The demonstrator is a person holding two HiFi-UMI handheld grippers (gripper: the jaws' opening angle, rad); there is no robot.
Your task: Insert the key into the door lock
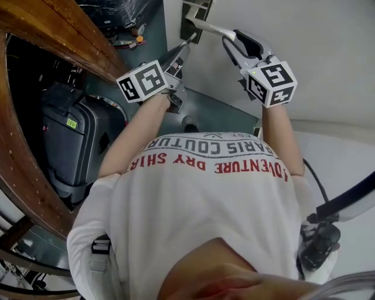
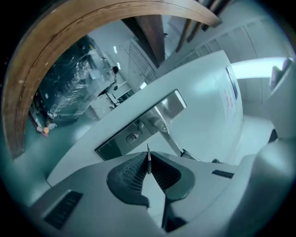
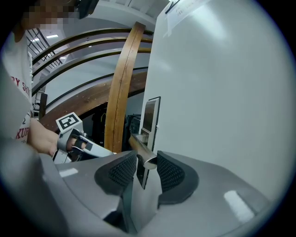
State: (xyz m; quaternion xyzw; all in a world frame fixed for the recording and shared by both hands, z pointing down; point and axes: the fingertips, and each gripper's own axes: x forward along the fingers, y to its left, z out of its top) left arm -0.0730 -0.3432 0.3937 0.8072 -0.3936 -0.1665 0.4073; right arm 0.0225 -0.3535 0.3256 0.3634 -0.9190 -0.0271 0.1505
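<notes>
A thin metal key (image 2: 148, 156) stands edge-on between the pads of my left gripper (image 2: 148, 163), which is shut on it. Its tip points at the keyhole (image 2: 132, 136) in the steel lock plate (image 2: 111, 147), a short way off. The lever handle (image 2: 167, 133) juts from that plate. In the head view the left gripper (image 1: 186, 48) sits just below the lock plate (image 1: 196, 16). My right gripper (image 3: 147, 170) is open, with the end of the handle (image 3: 140, 145) between its pads. The head view shows it (image 1: 228, 41) at the handle's (image 1: 210, 27) free end.
The pale door (image 3: 222, 92) fills the right side. A curved wooden rail (image 1: 53, 35) runs along the left, with a dark suitcase (image 1: 70, 140) behind it. My left gripper's marker cube (image 3: 69, 121) shows in the right gripper view. A black cable (image 1: 319, 187) trails on the floor.
</notes>
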